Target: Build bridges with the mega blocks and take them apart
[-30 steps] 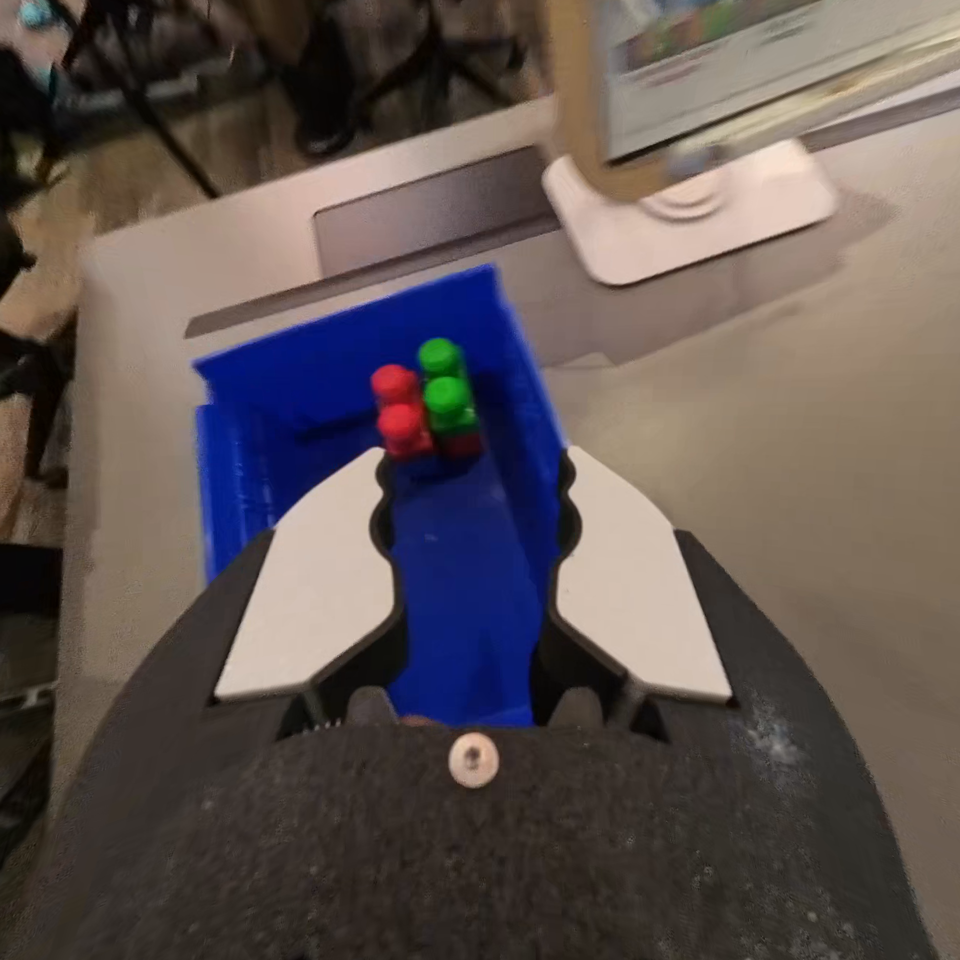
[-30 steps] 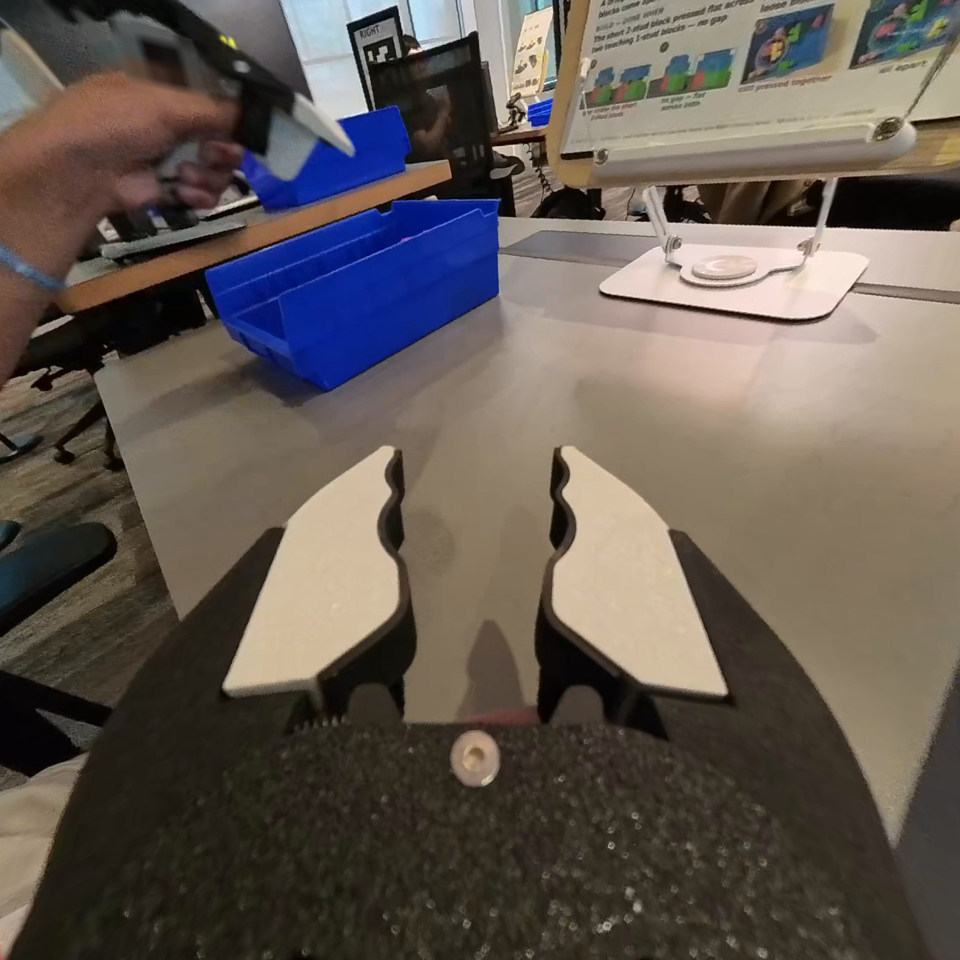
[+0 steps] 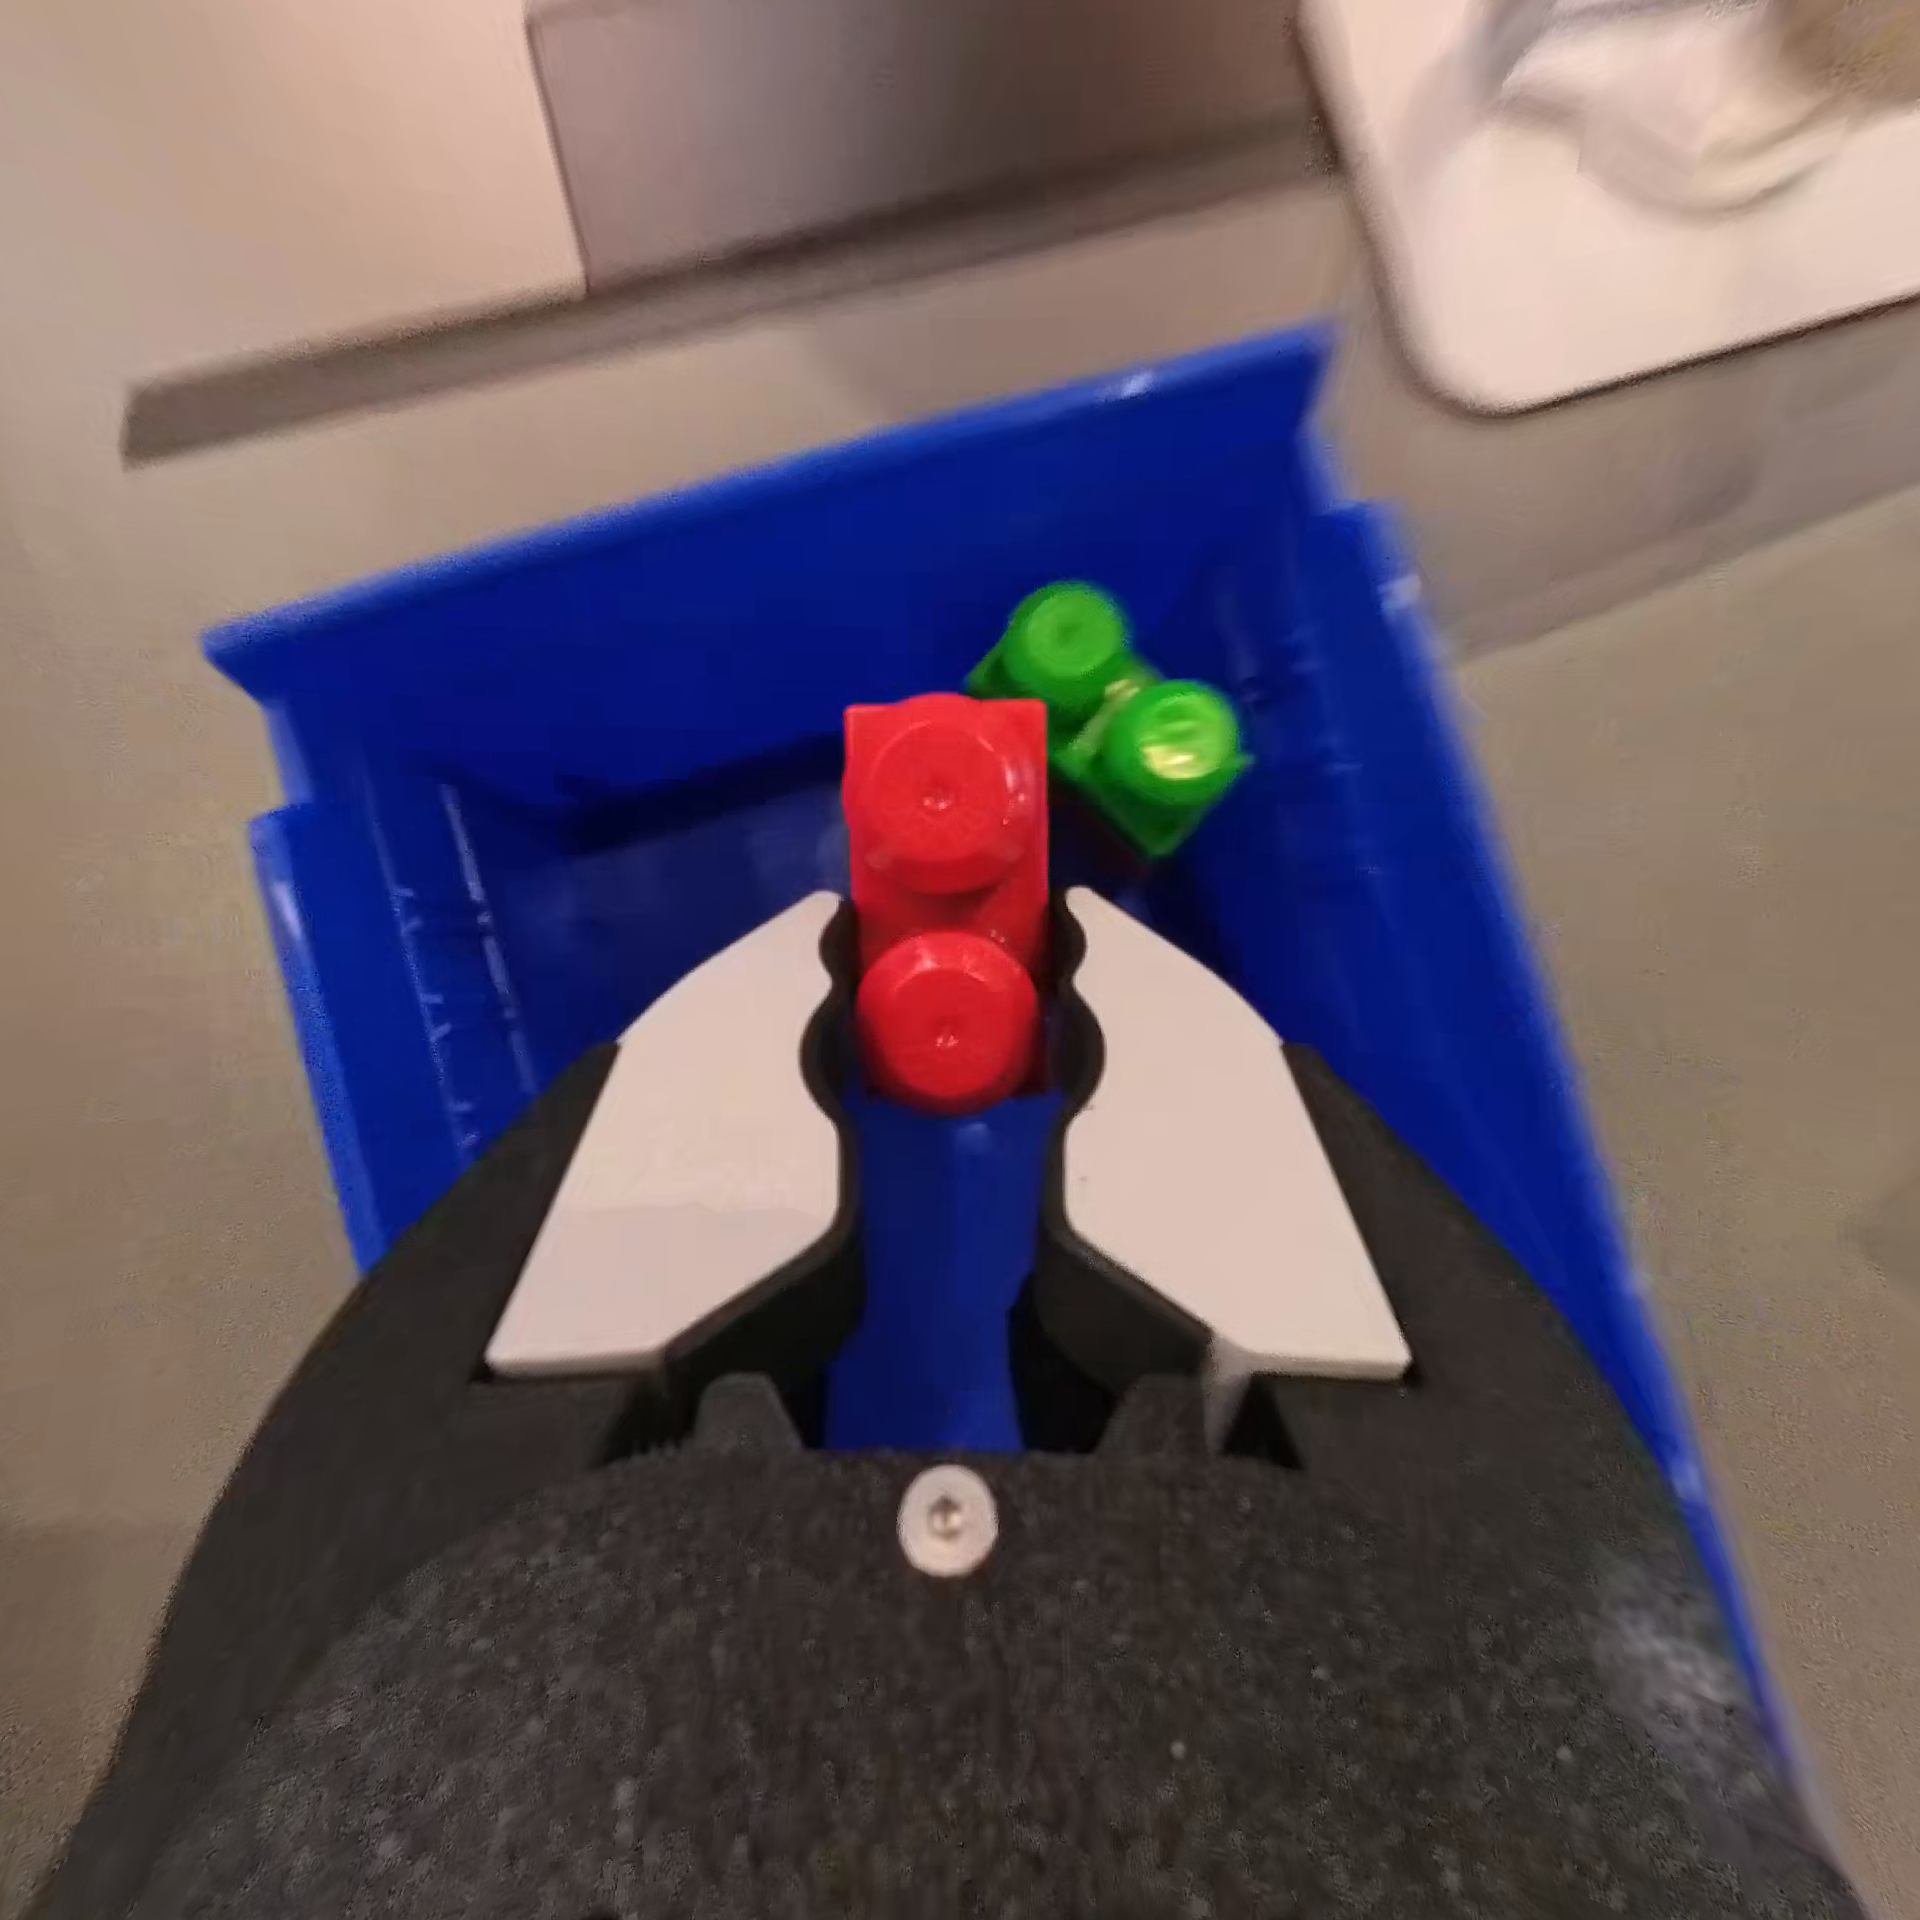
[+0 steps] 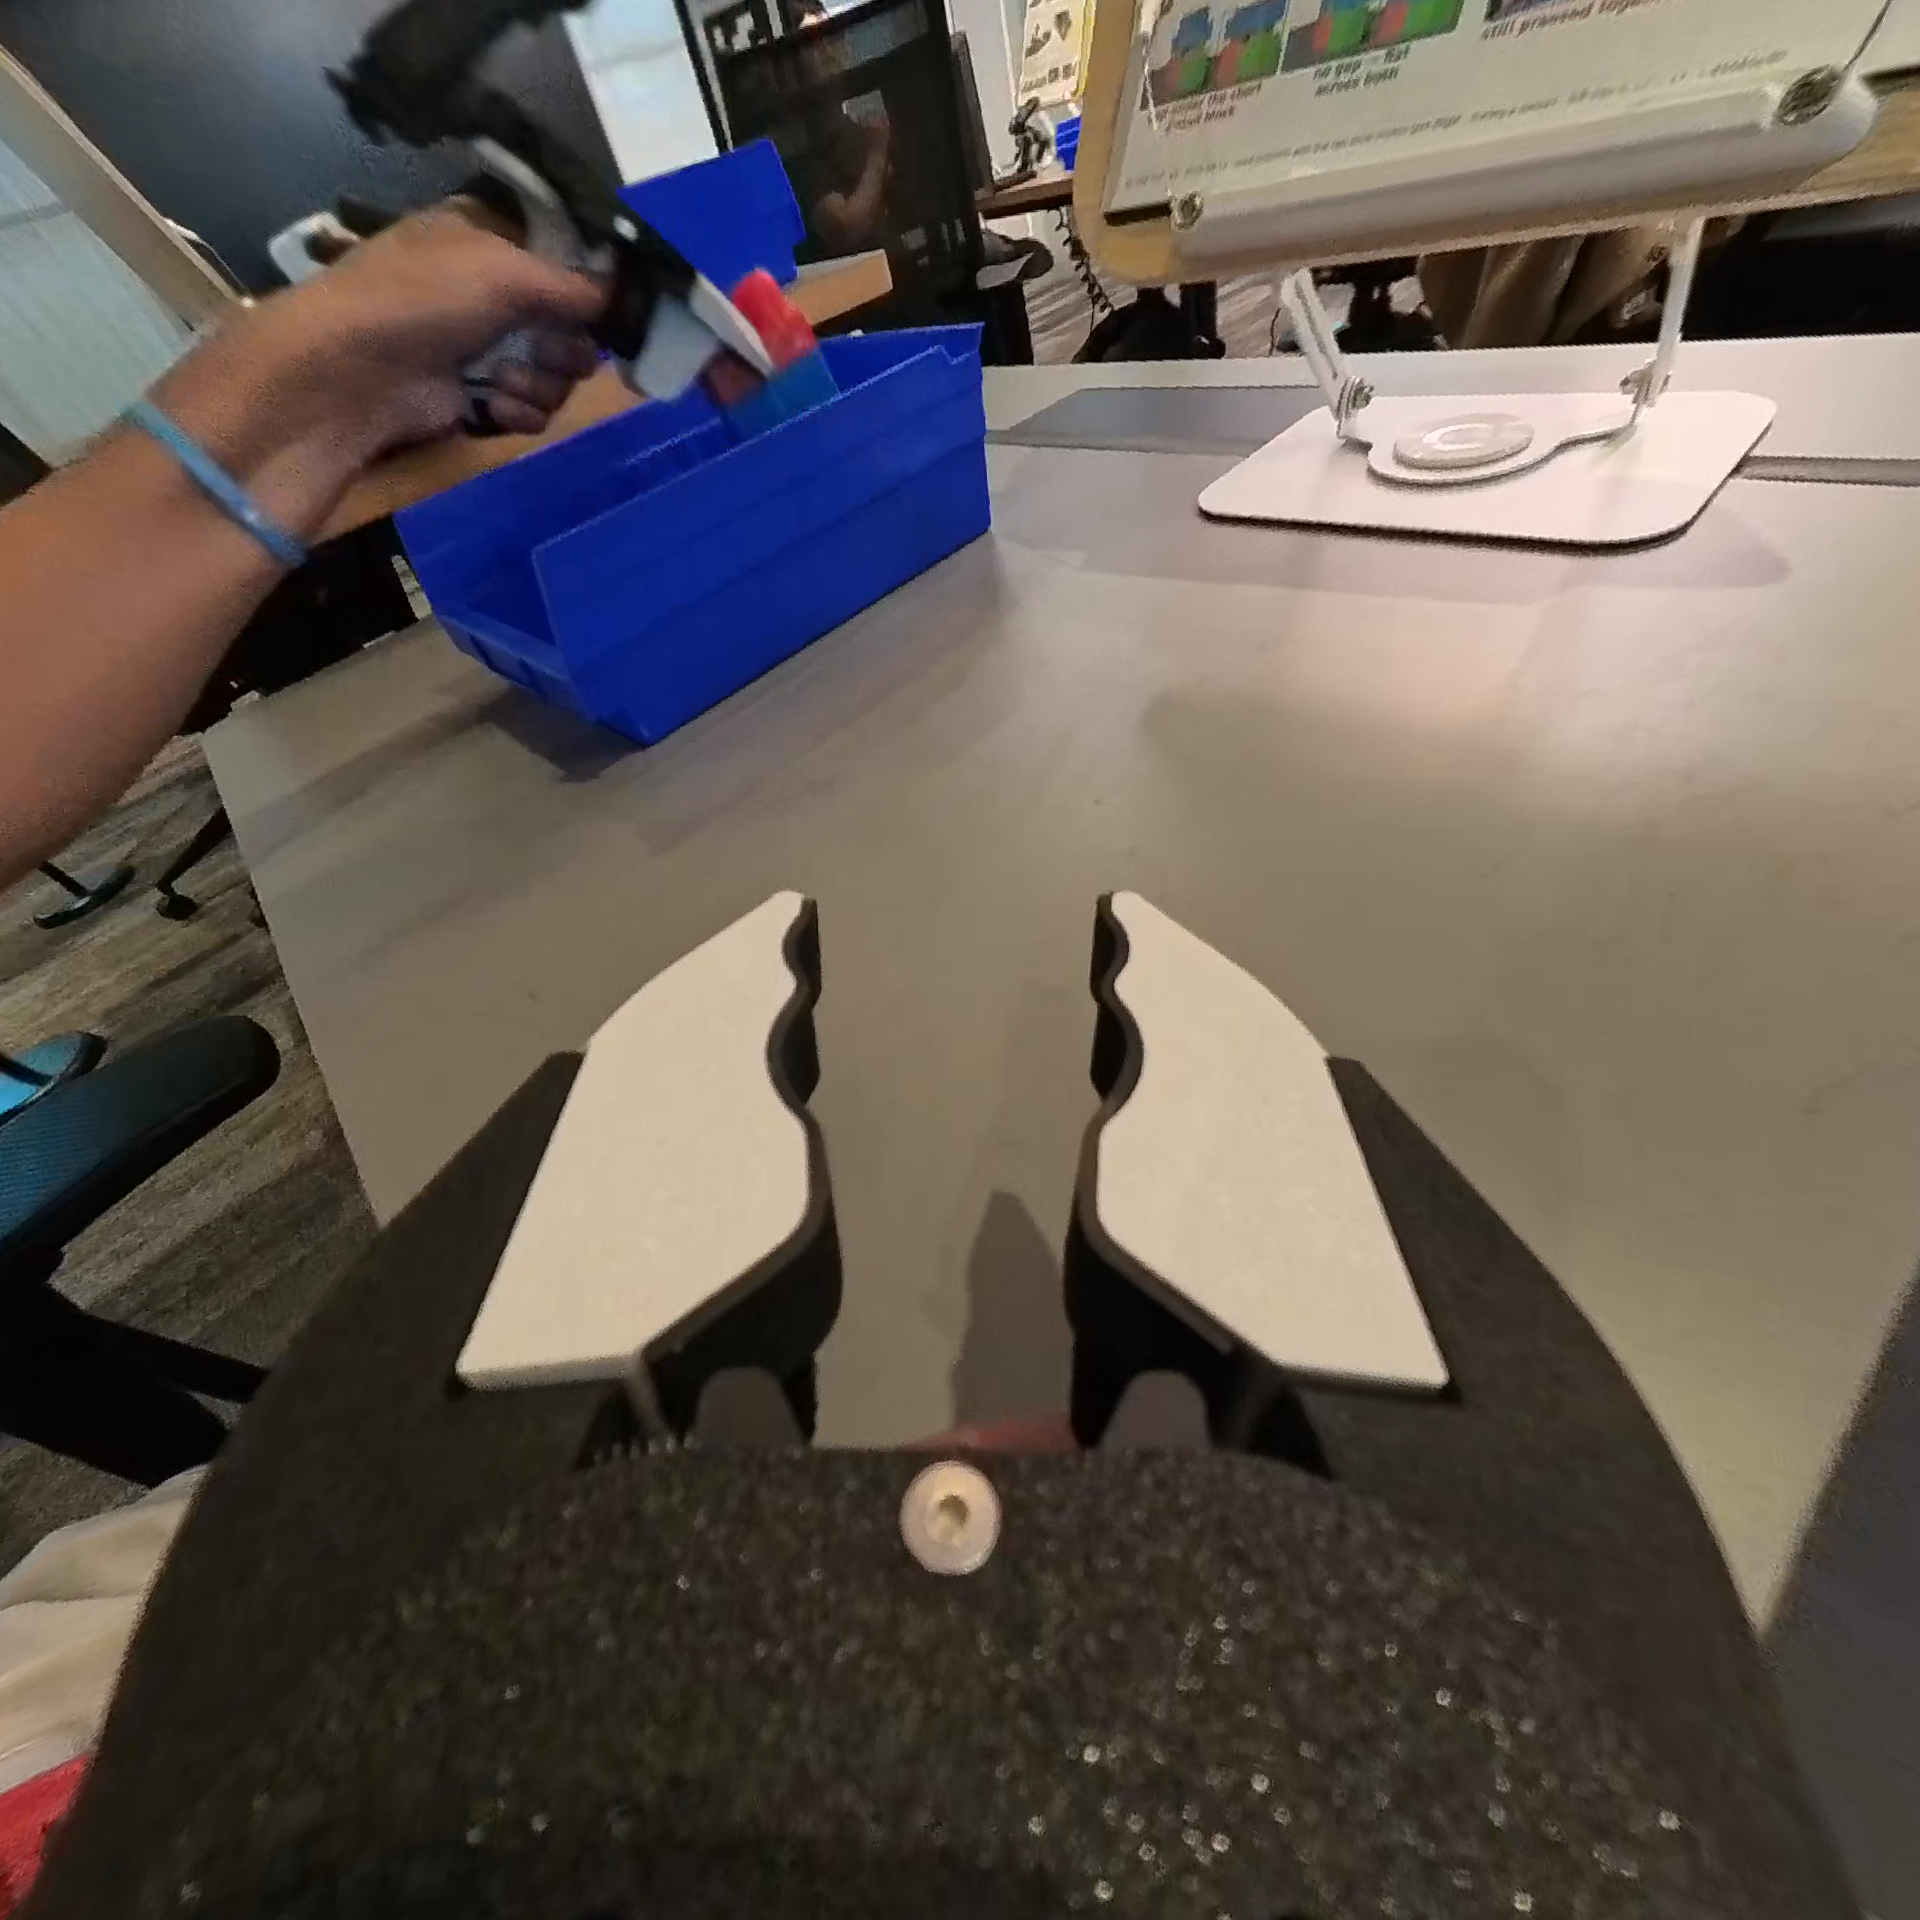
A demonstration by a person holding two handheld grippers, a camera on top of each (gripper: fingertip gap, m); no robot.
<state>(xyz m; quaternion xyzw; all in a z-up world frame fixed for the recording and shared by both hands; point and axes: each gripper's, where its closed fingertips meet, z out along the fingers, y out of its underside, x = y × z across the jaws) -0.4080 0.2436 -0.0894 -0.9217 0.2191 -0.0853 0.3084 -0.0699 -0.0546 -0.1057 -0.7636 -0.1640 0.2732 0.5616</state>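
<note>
My left gripper (image 3: 951, 914) is shut on a red two-stud block (image 3: 940, 831) and holds it over the blue bin (image 3: 727, 540). A blue piece (image 3: 940, 1247) shows right under the red block, between the fingers. A green two-stud block (image 3: 1117, 717) lies tilted in the bin's far right corner. In the right wrist view the left gripper (image 4: 727, 332) holds the red block (image 4: 774, 312), with a blue block under it, just above the bin (image 4: 748, 582). My right gripper (image 4: 956, 914) is open and empty, low over the grey table (image 4: 1351, 831).
A white stand base (image 4: 1486, 457) with an instruction card stands at the back right; it also shows in the left wrist view (image 3: 1662, 208). A person's hand (image 4: 343, 353) holds the left gripper. The table's left edge (image 4: 270, 831) borders a chair (image 4: 104, 1122).
My left gripper went down into the bin, shut on the red block and now holds it. The green block has shifted to the right and tilted. My right gripper has barely moved.
</note>
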